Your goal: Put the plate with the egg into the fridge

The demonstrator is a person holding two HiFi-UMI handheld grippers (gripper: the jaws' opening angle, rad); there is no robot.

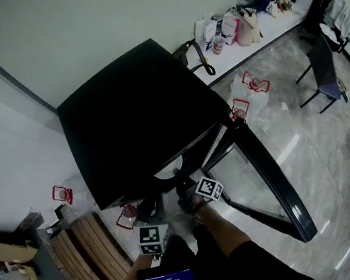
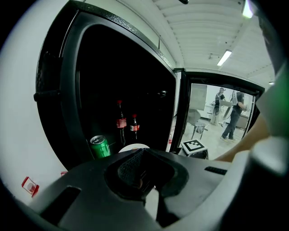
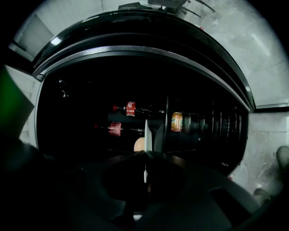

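A black fridge (image 1: 134, 109) stands with its glass door (image 1: 273, 182) swung open. My right gripper (image 3: 145, 152) is rolled on its side and shut on the rim of a white plate (image 3: 146, 131), which I see edge-on. The egg (image 3: 139, 144) lies on the plate just past the jaws, at the dark fridge opening. From above, the plate (image 1: 164, 170) shows as a white arc under the fridge's top edge, with my right gripper (image 1: 185, 191) behind it. My left gripper (image 1: 152, 202) is beside it; its jaws (image 2: 142, 151) look shut, with the plate (image 2: 134, 146) just beyond the tips.
Inside the fridge stand a green can (image 2: 100, 146), two cola bottles (image 2: 121, 122) and an orange can (image 3: 176, 122). A slatted wooden bench (image 1: 87, 251) is at my left. Plastic bags (image 1: 248, 94) and chairs (image 1: 323, 71) stand on the floor beyond the door. People (image 2: 235, 113) stand far off.
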